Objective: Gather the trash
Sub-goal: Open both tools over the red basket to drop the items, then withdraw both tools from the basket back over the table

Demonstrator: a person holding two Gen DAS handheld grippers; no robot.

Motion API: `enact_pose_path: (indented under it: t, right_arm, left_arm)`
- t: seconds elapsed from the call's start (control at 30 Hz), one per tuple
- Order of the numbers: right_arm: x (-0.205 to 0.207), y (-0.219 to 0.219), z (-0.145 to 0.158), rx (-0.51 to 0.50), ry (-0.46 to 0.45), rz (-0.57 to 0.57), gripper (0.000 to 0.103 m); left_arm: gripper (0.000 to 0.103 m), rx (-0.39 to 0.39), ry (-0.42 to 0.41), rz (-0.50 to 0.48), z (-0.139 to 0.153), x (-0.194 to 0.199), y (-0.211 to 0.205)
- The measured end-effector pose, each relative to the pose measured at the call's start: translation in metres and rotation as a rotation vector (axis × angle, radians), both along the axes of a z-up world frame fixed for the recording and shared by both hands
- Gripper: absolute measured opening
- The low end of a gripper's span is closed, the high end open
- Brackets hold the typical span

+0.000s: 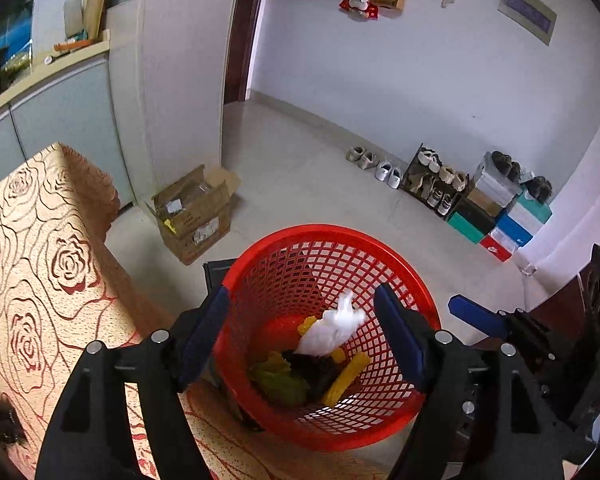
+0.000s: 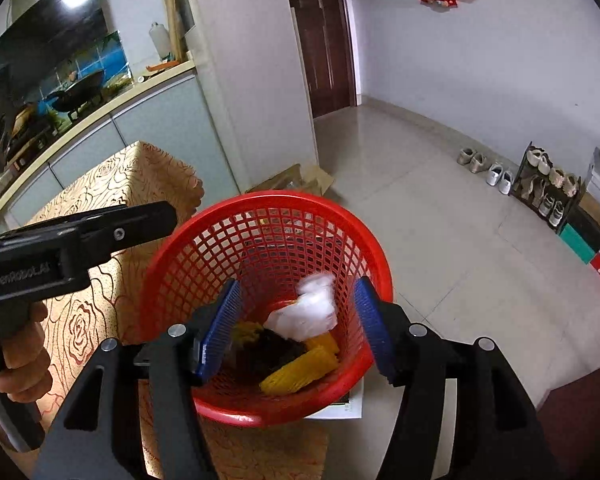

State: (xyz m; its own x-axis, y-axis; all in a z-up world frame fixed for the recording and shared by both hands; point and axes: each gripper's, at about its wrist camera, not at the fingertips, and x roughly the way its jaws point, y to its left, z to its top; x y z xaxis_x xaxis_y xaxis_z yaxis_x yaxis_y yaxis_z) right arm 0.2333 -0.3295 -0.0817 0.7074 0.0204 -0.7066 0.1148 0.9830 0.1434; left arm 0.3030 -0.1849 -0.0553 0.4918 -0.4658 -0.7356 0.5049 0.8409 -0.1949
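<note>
Trash, a crumpled white wad (image 1: pixel 334 330), sits blurred atop yellow scraps (image 1: pixel 346 378) inside the red basket (image 1: pixel 404 276), at 12 o'clock of both claws. Left gripper (image 1: pixel 300 340) and right gripper (image 2: pixel 296 328) hover spread wide, empty, above its rim beside the table (image 1: pixel 32 264); bare floor (image 1: pixel 300 168) lies beyond.

The basket (image 2: pixel 260 216) mouth lies open beneath both grippers, its floor crowded with a white wad (image 2: pixel 308 312) and yellow scraps (image 2: pixel 300 372). The table (image 1: pixel 32 248) edge presses against its left side. To the right, bare floor (image 2: pixel 440 240) runs unobstructed to the shoe rack (image 2: pixel 544 184)
</note>
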Motion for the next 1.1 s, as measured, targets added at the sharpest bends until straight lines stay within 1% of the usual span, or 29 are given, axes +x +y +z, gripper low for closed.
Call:
enact_pose_path:
  t: [0.23,0.33,0.57,0.67,0.77,0.93,1.1]
  right_arm:
    - [-0.010,-0.001,0.007,0.003,-0.022,-0.011,0.059]
    - [-0.012,0.002,0.011,0.003,-0.030,-0.013,0.062]
    - [-0.020,0.013,0.023,0.002,-0.054,-0.002,0.065]
    - [-0.025,0.020,0.029,0.000,-0.070,0.006,0.069]
    - [-0.028,0.027,0.034,-0.011,-0.084,0.016,0.071]
    - [-0.030,0.043,0.042,-0.024,-0.101,0.047,0.071]
    - [-0.033,0.066,0.051,-0.035,-0.119,0.092,0.072]
  left_arm:
    - [0.079,0.027,-0.055,0.042,0.011,-0.016,0.015]
    - [0.080,0.034,-0.073,0.060,0.015,-0.021,0.024]
    - [0.083,0.046,-0.117,0.116,0.028,-0.039,0.048]
    - [0.084,0.050,-0.147,0.140,0.035,-0.051,0.059]
    - [0.087,0.039,-0.178,0.166,0.043,-0.063,0.073]
    - [0.088,0.037,-0.215,0.206,0.051,-0.081,0.097]
    - [0.088,0.055,-0.239,0.268,0.054,-0.096,0.128]
